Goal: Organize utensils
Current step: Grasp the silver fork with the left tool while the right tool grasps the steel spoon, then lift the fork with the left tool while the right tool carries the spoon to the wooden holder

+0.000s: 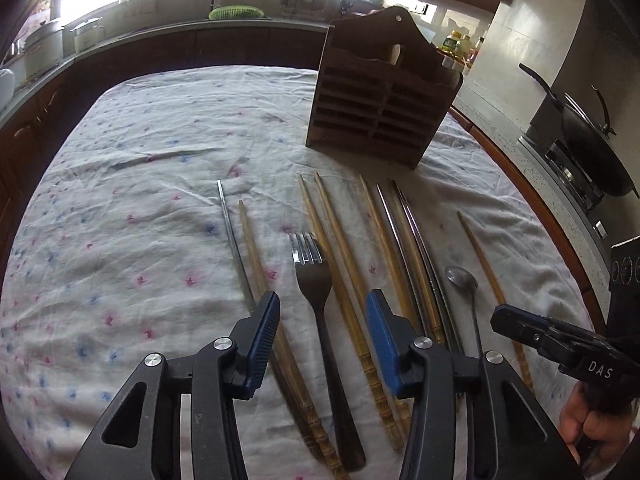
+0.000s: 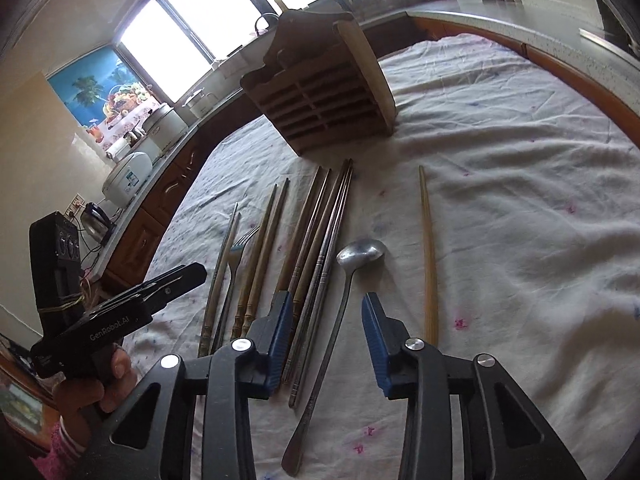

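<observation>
Straddling fork (image 1: 314, 280), left hand-held gripper (image 1: 323, 322) gapes; right hand-held gripper (image 2: 326, 320) gapes over spoon (image 2: 360, 252).

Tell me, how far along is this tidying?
Barely begun. Done: perhaps one pale handle already stands in the wooden holder. In hand: nothing; the left gripper hangs open over the fork, and the right gripper open over the spoon, touching neither. Left: fork, spoon and all the chopsticks lie on the cloth.
</observation>
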`<state>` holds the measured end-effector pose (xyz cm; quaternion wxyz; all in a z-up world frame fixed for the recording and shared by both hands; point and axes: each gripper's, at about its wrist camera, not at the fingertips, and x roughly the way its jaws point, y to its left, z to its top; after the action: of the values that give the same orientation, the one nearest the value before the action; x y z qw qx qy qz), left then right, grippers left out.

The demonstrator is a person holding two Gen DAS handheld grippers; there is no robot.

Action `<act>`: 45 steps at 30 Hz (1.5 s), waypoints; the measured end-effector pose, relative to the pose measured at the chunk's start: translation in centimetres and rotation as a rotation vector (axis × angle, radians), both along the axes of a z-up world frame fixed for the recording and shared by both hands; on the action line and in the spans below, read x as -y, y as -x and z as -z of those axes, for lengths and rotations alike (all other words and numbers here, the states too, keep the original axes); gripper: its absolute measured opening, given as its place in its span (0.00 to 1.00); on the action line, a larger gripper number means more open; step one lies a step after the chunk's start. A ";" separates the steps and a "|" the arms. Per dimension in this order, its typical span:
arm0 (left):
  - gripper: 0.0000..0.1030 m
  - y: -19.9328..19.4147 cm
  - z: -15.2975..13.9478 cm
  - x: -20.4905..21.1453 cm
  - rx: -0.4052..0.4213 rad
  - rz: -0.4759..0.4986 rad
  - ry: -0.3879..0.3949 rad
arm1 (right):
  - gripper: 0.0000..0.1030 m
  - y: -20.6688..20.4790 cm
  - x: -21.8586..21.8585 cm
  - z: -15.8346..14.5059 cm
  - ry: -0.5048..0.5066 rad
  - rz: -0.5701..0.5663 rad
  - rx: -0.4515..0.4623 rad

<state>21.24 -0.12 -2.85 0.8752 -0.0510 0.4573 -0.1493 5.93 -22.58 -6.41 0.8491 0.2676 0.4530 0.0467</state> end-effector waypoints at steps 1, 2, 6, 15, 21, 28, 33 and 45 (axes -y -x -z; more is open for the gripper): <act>0.42 -0.9 0.4 0.1 -0.015 0.007 0.000 | 0.29 -0.3 0.0 0.3 -0.010 -0.006 -0.016; 0.41 -1.5 0.7 0.1 -0.028 0.014 -0.001 | 0.28 -0.6 0.1 0.5 -0.015 -0.010 -0.027; 0.37 -3.7 1.6 0.1 -0.068 0.033 0.004 | 0.24 -1.7 0.3 1.3 -0.039 -0.023 -0.063; 0.22 -6.6 3.3 0.4 -0.124 0.059 0.062 | 0.10 -3.4 1.0 2.6 -0.108 -0.023 -0.080; 0.20 -5.7 3.0 -0.2 -0.106 0.075 0.136 | 0.02 -2.8 0.9 1.9 -0.097 -0.032 -0.053; 0.19 -2.2 -0.1 -1.6 -0.032 0.069 0.204 | 0.02 -1.7 0.6 -0.7 -0.083 -0.036 0.020; 0.18 0.9 -3.2 -3.1 0.042 0.053 0.252 | 0.02 -0.9 0.6 -3.0 -0.062 -0.032 0.074; 0.01 4.7 -7.6 -5.6 0.164 0.014 0.311 | 0.02 -1.0 0.8 -8.8 0.058 -0.015 0.215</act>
<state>16.57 5.47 4.76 0.8901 -0.1701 0.3562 -0.2279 6.88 -23.36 2.37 0.8999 0.2329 0.3623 0.0681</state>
